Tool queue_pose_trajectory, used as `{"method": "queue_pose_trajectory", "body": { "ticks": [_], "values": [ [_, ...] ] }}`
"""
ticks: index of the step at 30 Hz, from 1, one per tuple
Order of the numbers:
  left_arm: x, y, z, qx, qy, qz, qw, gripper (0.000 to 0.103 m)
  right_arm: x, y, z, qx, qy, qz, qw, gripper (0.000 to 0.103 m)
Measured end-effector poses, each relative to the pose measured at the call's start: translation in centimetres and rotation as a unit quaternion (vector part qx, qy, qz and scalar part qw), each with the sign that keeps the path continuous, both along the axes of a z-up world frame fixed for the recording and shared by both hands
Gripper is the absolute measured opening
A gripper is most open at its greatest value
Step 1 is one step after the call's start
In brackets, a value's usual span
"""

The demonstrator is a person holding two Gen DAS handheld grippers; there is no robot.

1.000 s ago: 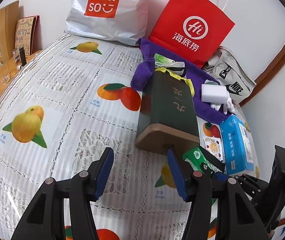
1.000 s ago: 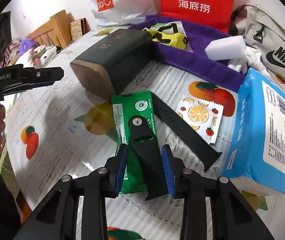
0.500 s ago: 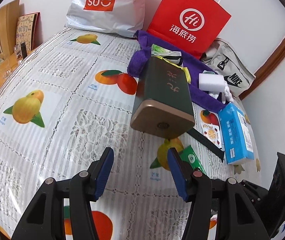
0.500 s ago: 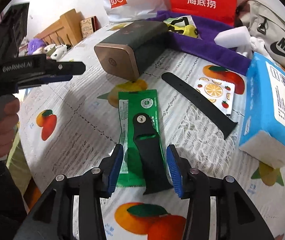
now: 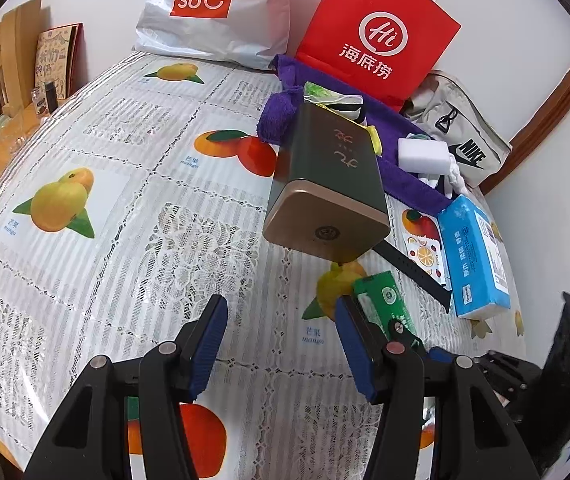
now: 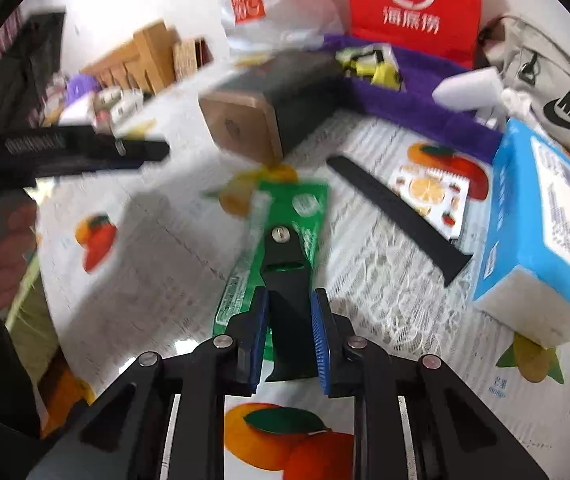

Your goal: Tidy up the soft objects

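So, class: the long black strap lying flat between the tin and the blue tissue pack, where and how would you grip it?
Grip the long black strap near its middle, from above, with one finger on each long edge. It lies flat and narrow on the tablecloth, so only its width fits between the fingers. Its far end points at the tin and its near end is close to the tissue pack.
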State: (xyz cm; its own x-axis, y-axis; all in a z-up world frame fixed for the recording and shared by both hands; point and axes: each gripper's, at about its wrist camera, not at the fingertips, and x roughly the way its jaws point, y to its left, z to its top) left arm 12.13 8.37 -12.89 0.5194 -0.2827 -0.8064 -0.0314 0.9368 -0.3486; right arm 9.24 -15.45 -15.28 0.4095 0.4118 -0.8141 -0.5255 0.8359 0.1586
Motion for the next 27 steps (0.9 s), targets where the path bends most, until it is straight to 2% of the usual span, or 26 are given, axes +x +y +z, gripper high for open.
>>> {"method": "queue_pose_trajectory", "body": {
  "ticks": [2,6,12,13,20,27],
  "values": [
    [0.0,0.0,0.0,-0.001,0.001,0.002,1.0,0.054,0.1,-0.2,0.2,0.001,-0.004,-0.011,1.0,0.021],
    [0.0,-0.4,-0.3,0.002,0.004,-0.003,1.0,0.054,0.6,0.1,-1.3,-0.021,0.02,-0.004,1.0,0.021],
    [0.0,-1.0,-0.7,0.006,0.012,-0.008,0.9999,0.054,1.1,0.1,-1.7,-0.005,0.016,-0.001,1.0,0.026],
    [0.0,-1.1,-0.7,0.007,0.012,-0.009,0.9999,0.054,1.0,0.1,-1.6,-0.005,0.011,0.0,1.0,0.021],
    [0.0,-2.6,-1.0,0.023,0.015,-0.028,0.9992,0.054,0.4,-1.3,0.1,0.022,-0.006,-0.014,1.0,0.021],
    [0.2,-6.3,-2.3,0.02,0.031,-0.072,0.9967,0.054,-0.5,-4.3,0.6,0.012,-0.018,-0.053,0.998,0.021]
  ]
}}
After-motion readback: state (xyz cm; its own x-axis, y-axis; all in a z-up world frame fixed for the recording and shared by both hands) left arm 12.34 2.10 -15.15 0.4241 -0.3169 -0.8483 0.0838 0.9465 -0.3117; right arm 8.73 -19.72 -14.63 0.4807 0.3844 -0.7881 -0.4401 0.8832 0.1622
